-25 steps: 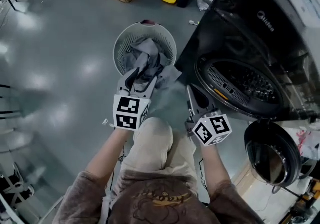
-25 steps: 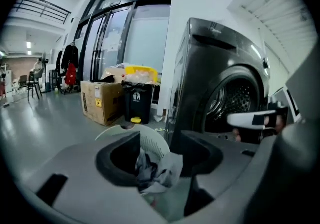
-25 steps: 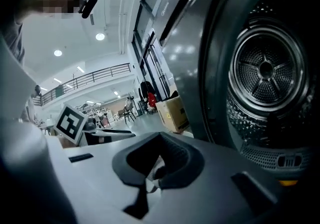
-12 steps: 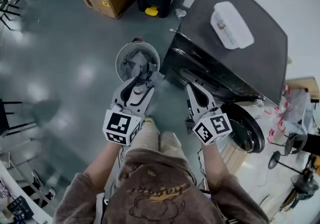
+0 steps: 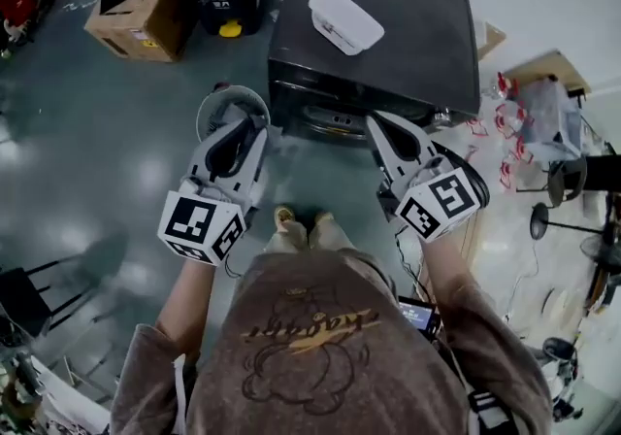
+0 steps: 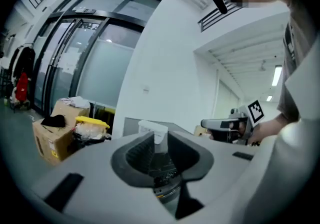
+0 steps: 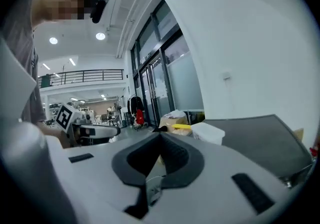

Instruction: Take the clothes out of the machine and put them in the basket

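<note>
Seen from above, a person stands on a grey floor (image 5: 116, 151) facing a dark washing machine (image 5: 408, 45) with a white plastic box (image 5: 345, 20) on its top. The left tool (image 5: 240, 128) has just been closing its jaws to a narrow gap with nothing between them. It is held above the white laundry basket (image 5: 208, 111), which stands on the floor by the machine's front left corner, and hides most of it. The right tool (image 5: 380, 124), jaws together and empty, is held before the machine's front edge.

Both forearms extend forward. Left gripper (image 5: 245, 124) jaws, empty, have just been closing to a narrow gap; right gripper (image 5: 376, 124) jaws meet.
</note>
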The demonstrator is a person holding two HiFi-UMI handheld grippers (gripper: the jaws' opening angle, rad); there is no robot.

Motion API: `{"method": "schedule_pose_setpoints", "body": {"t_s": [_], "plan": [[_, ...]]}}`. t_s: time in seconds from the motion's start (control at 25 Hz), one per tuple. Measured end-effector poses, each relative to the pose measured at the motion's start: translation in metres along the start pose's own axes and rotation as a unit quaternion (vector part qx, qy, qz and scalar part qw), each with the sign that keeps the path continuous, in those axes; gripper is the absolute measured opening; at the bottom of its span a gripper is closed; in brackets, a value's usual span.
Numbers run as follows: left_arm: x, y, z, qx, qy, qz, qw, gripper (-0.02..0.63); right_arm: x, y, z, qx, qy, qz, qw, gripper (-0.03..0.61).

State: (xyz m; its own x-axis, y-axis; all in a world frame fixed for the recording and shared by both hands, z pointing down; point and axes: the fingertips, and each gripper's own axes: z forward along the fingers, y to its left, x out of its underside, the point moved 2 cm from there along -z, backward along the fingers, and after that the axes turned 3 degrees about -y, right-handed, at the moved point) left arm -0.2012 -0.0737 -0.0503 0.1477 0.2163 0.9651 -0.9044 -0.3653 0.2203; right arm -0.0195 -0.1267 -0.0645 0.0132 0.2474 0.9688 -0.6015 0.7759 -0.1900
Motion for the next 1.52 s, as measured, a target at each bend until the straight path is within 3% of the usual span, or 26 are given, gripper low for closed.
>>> {"method": "schedule_pose_setpoints", "body": {"t_s": [0.2,0.48,0.84,1.52], "plan": [[-0.015,-0.031,0.010,0.037,-0.021,0.007,0.9991,0.012,-0.009,-0.009,-0.029,0.018,-0.011,0.003,1.000,-0.003],[-0.004,-0.064,0.026,0.056,-0.031,0.008,0.9980,0.009,-0.009,-0.017,-0.058,0.020,-0.035,-0.016,0.999,-0.003],[0.026,-0.085,0.057,0.072,-0.019,0.010,0.9972,0.009,0.021,-0.044,-0.068,0.020,-0.025,-0.011,0.999,-0.003],[0.035,-0.070,0.074,0.031,-0.012,-0.002,0.9994,0.009,0.035,-0.063,-0.037,-0.019,-0.013,0.007,1.000,-0.005]]}}
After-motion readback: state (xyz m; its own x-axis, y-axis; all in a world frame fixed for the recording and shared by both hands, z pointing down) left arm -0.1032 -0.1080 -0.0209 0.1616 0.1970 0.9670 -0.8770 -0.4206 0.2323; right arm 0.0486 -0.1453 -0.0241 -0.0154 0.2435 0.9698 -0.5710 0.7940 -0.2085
